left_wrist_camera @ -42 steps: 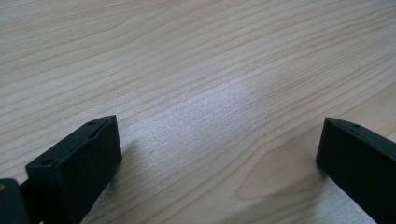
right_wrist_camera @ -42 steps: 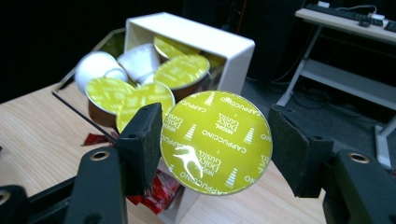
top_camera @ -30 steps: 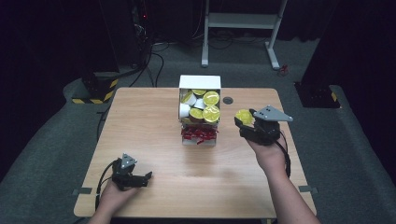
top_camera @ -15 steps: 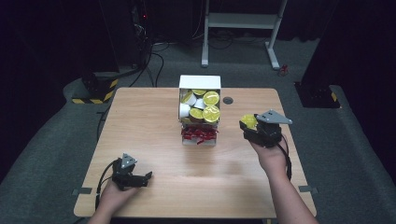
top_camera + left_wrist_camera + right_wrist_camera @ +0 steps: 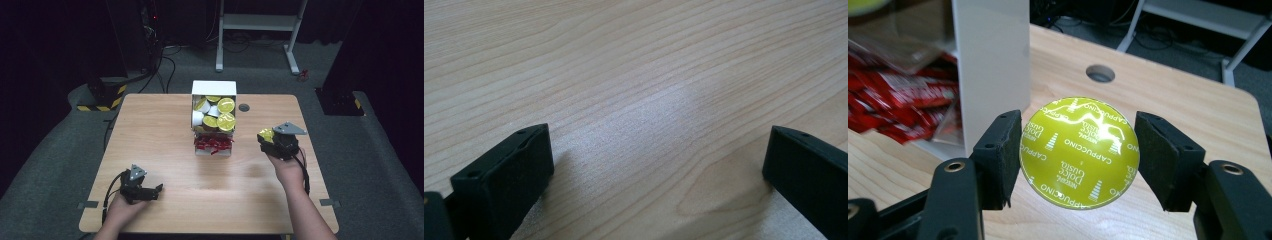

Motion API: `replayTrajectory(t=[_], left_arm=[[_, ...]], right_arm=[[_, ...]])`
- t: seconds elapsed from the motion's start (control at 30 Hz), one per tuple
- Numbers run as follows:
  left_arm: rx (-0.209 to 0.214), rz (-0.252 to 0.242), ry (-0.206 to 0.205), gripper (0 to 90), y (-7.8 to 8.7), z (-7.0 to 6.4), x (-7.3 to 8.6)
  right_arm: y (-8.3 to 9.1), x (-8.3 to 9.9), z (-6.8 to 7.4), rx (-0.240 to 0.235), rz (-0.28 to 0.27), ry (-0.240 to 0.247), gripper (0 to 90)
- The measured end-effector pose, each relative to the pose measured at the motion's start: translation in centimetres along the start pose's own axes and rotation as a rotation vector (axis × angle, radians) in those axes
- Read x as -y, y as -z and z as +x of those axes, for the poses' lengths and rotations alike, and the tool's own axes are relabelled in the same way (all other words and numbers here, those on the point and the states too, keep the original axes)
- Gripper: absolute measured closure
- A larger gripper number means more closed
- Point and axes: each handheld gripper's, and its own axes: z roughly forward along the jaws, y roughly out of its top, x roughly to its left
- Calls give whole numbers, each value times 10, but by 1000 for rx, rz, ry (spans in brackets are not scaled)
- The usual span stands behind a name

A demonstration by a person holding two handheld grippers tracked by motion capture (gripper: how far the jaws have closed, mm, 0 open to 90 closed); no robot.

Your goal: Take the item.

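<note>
Fingers first: the right gripper [image 5: 1079, 155] has its two black pads [image 5: 1000, 155] clamped on either side of a yellow-green capsule [image 5: 1079, 152], foil lid facing the camera with "CAPPUCCINO" printed on it. The left gripper [image 5: 656, 165] is spread wide with nothing in it, just bare table [image 5: 634, 75] between its jaws.

Compared with a second ago, the right gripper [image 5: 270, 137] and its capsule [image 5: 265, 135] have slid away from the white box [image 5: 214, 89] toward the person's side and the right edge of the table. The left gripper [image 5: 150, 192] hasn't budged.

Pose-wise, in the high view the right hand [image 5: 286, 167] comes up from the bottom edge, holding the gripper above the table's right side, jaws pointing left and away, the grey plate on top. The capsule sits well apart from the box, which has more yellow capsules [image 5: 225, 105] in its upper part and red packets [image 5: 212, 144] below. The left hand [image 5: 120, 210] rests low at the near left corner, gripper pointing right.
</note>
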Motion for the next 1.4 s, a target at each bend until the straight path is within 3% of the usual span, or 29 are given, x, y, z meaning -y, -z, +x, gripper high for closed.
replayTrajectory(t=[0.9,1.13,1.4], left_arm=[[5,0,1,4,1,0,1],[6,0,4,4,1,-1,1],[5,0,3,4,1,0,1]], right_arm=[[-60,44,-19,62,175,-79,381],[-66,49,-22,72,188,-72,381],[-68,57,-23,71,191,-103,379]])
